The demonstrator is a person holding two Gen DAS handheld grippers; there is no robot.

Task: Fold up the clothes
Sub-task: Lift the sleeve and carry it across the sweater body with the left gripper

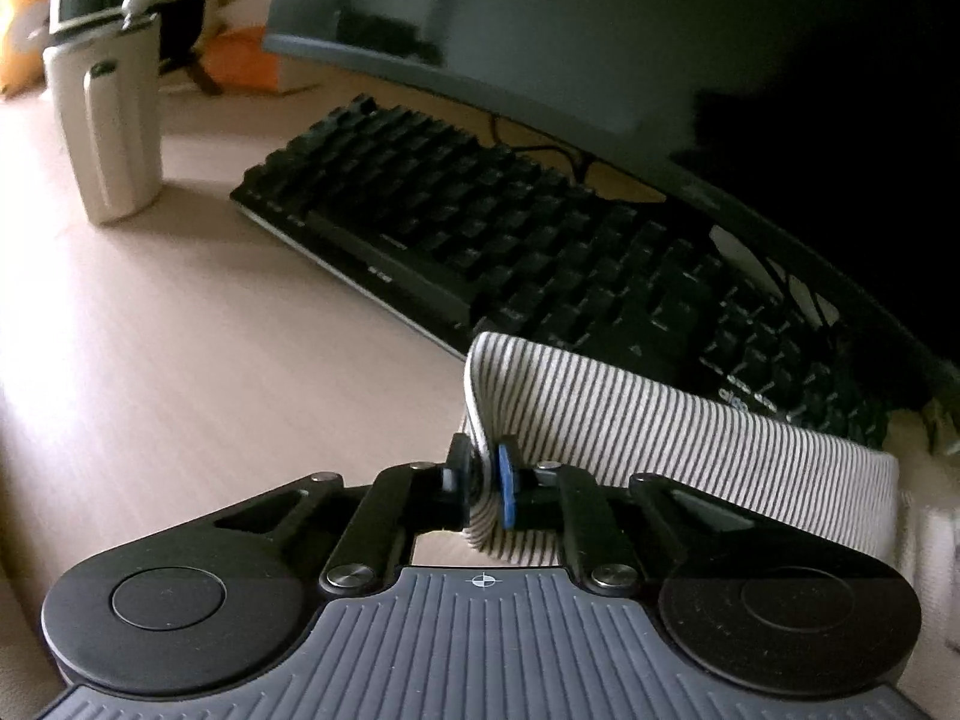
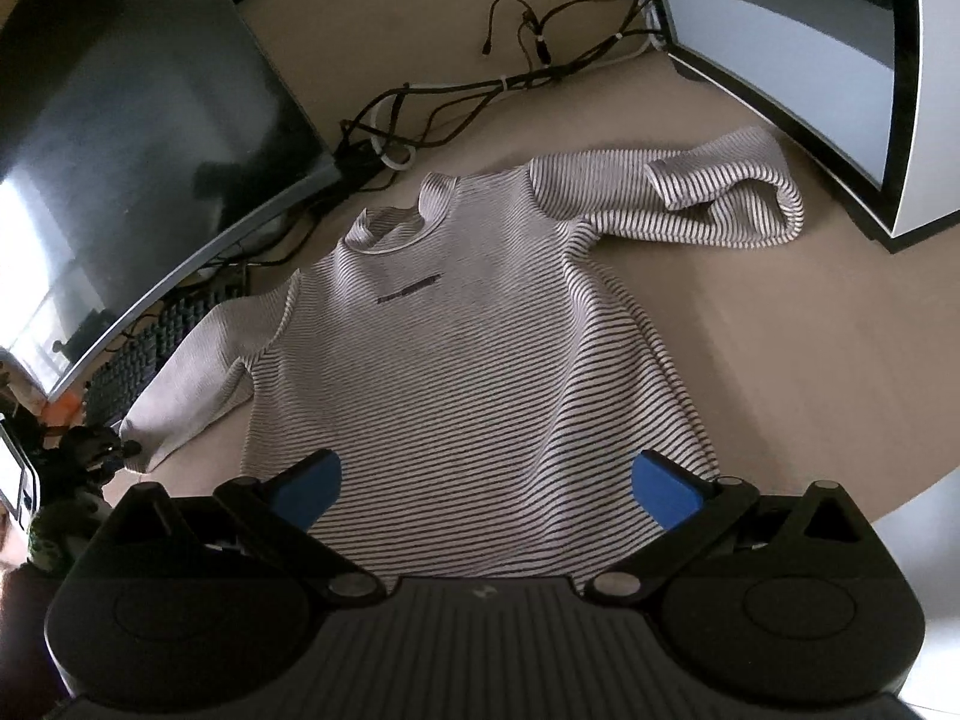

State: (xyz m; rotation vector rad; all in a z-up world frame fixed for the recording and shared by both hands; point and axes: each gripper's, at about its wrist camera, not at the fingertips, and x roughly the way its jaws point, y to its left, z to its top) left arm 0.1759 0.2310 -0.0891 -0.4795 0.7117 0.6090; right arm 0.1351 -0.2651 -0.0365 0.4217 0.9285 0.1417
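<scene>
A white long-sleeved top with thin dark stripes [image 2: 468, 330] lies flat on the beige desk, collar away from me. Its right sleeve [image 2: 720, 198] is bent back on itself. In the left wrist view my left gripper [image 1: 485, 483] is shut on the cuff end of the other sleeve [image 1: 630, 414], the striped cloth pinched between the black and blue pads. My right gripper [image 2: 486, 489] hovers over the hem with its blue pads [image 2: 312, 489] wide apart and nothing between them. The left gripper shows dimly at the sleeve end [image 2: 129, 432] in the right wrist view.
A black keyboard [image 1: 510, 240] lies just beyond the held cuff, under a curved monitor [image 1: 540, 48]. A white cylindrical device [image 1: 105, 126] stands at the back left. A tangle of cables [image 2: 480, 84] and a second monitor [image 2: 810, 60] sit behind the top.
</scene>
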